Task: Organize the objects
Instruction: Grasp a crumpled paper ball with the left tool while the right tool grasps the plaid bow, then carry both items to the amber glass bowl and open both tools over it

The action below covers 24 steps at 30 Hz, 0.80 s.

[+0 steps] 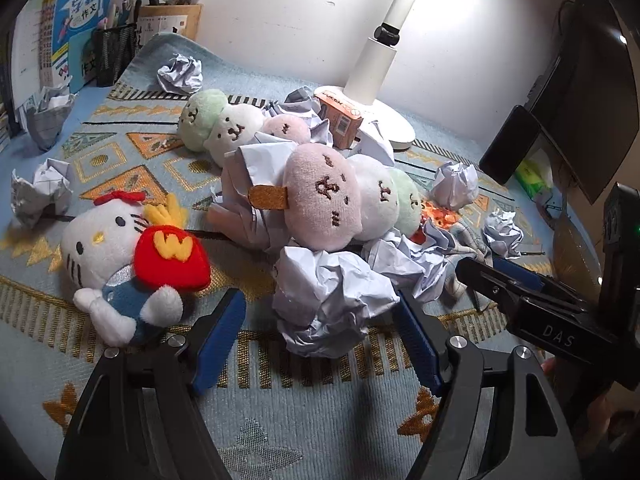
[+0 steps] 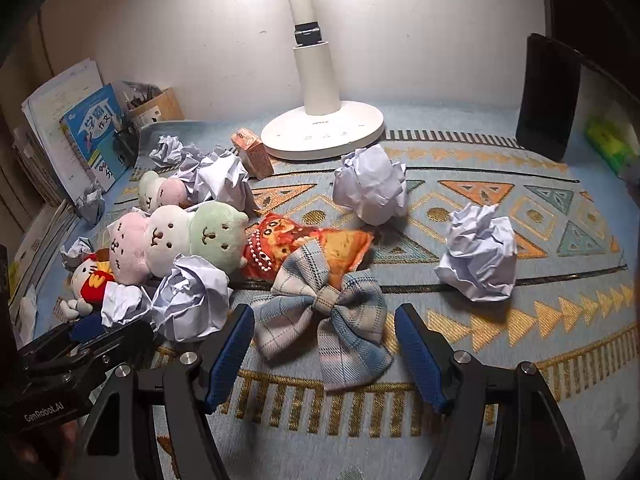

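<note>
Both sets of jaws stand open and empty: the left gripper [image 1: 320, 344] faces a paper ball [image 1: 328, 300] between its tips, nearer than the right gripper [image 2: 324, 344], which faces the bow [image 2: 320, 320].

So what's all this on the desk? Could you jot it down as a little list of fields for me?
Surface: patterned blue cloth
Light: white desk lamp at the back
Left tongs: open, either side of a crumpled paper ball
Right tongs: open, either side of a plaid bow
Toys: white cat plush, two three-ball plush skewers, orange plush
Litter: several more paper balls, e.g.
Other: small orange box, books, black phone standing upright
</note>
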### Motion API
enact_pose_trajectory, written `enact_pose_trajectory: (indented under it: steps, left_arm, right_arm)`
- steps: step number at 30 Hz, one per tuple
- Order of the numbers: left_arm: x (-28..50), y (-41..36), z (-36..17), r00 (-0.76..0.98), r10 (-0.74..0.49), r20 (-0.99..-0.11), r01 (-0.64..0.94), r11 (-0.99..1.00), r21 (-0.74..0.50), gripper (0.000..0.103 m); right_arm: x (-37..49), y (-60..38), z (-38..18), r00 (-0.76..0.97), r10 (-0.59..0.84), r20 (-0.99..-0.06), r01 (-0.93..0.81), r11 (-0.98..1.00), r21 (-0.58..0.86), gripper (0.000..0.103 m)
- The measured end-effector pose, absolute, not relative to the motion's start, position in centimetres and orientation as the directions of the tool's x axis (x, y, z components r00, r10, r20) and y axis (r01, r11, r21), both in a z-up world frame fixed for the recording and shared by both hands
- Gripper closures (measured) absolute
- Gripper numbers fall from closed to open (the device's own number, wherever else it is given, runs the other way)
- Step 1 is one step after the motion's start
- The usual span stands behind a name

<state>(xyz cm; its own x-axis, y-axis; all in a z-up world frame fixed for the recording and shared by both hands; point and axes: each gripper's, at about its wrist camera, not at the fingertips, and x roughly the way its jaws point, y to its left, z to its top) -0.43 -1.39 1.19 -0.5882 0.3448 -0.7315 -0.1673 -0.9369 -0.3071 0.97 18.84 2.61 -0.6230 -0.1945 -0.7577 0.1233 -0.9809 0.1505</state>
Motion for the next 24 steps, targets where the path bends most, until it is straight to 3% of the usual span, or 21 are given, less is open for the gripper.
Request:
enact_pose_trajectory:
  steps: [3,4,5,7,9,12,21,23,24]
  left_arm:
    - [-0.7,-1.8,1.2,-0.581,0.383,-0.718,-0.154,-0.918,-0.365,0.035]
    - [-0.9,-2.1,1.1,-0.576,0.415,-0.704,-0.158,-0.902,-0.403,0.053]
    - [-1.1,-2.1,0.9,-0.567,0.428,-0.704,-0.148,-0.893,-0.424,0.054]
    - [-1.0,-2.1,1.0,-0.586,0.406,-0.701,-0.131,-0.902,-0.412,0.055]
    - [-0.6,-1.9,1.2,-0.594,0.391,-0.704,-0.128,-0.909,-0.397,0.056]
    - [1.1,-1.8,1.7,-0.597,0.411,-0.688,-0.14,-0.899,-0.415,0.056]
    - [4.4,1.0,1.8,-0.624,0.364,-0.692,-0.16,-0.926,-0.343,0.055]
    - [4.4,1.2,1.5,-0.615,0.361,-0.701,-0.166,-0.928,-0.333,0.054]
    - [4.4,1.3,1.5,-0.611,0.363,-0.703,-0.172,-0.928,-0.329,0.054]
  right_arm:
    - [0.1,18.8,1.8,-0.6,-0.189,-0.778,0.105,-0.982,0.157,0.032]
    - [0.2,18.9,2.0,-0.608,-0.19,-0.771,0.106,-0.982,0.158,0.033]
    - [0.4,18.8,2.1,-0.617,-0.187,-0.765,0.107,-0.982,0.154,0.036]
    - [0.7,18.5,2.1,-0.62,-0.184,-0.763,0.122,-0.983,0.139,0.063]
    - [1.2,18.1,2.5,-0.638,-0.195,-0.745,0.143,-0.98,0.135,0.067]
    - [2.7,19.1,3.6,-0.67,-0.232,-0.705,0.149,-0.973,0.178,0.067]
    - [7.9,24.1,2.2,-0.522,-0.332,-0.786,0.001,-0.921,0.388,0.064]
    - [8.7,24.5,2.5,-0.522,-0.329,-0.787,0.004,-0.924,0.383,0.054]
    - [9.1,24.5,2.8,-0.525,-0.301,-0.796,0.007,-0.937,0.35,0.04]
